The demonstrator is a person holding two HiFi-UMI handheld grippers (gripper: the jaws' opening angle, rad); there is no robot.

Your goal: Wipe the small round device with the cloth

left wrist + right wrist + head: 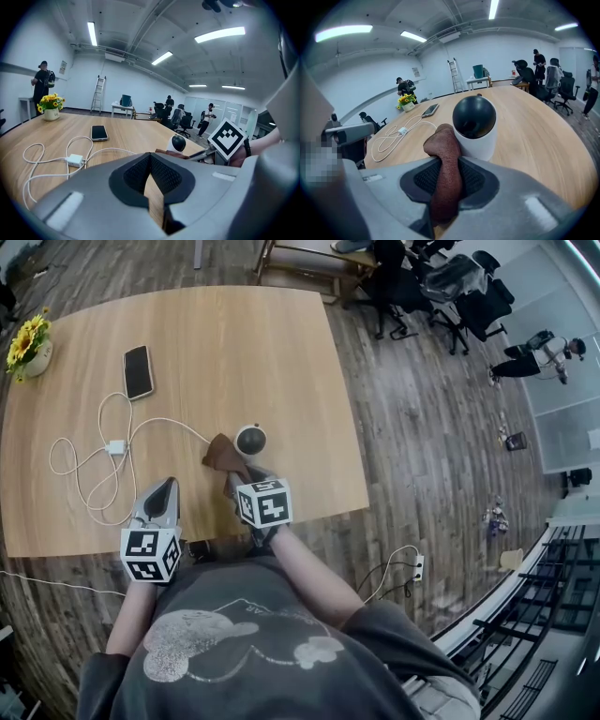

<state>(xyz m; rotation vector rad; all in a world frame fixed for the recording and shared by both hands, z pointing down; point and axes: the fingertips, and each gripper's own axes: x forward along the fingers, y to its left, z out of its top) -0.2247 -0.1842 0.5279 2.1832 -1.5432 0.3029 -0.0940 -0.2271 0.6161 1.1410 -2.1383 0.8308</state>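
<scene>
The small round device (250, 440), white with a black dome top, stands near the table's front edge; it also shows as the device (475, 124) close ahead in the right gripper view and the device (177, 143) in the left gripper view. A brown cloth (223, 457) lies against the device's left side, and my right gripper (242, 479) is shut on the cloth (446, 168). My left gripper (161, 495) hovers over the front left of the table, its jaws closed together with nothing between them.
A black phone (138, 371) lies at the back left. A white cable with a charger block (116, 447) loops across the left of the wooden table (281, 362). A yellow flower pot (28, 346) stands at the far left edge. Office chairs (441, 287) stand beyond.
</scene>
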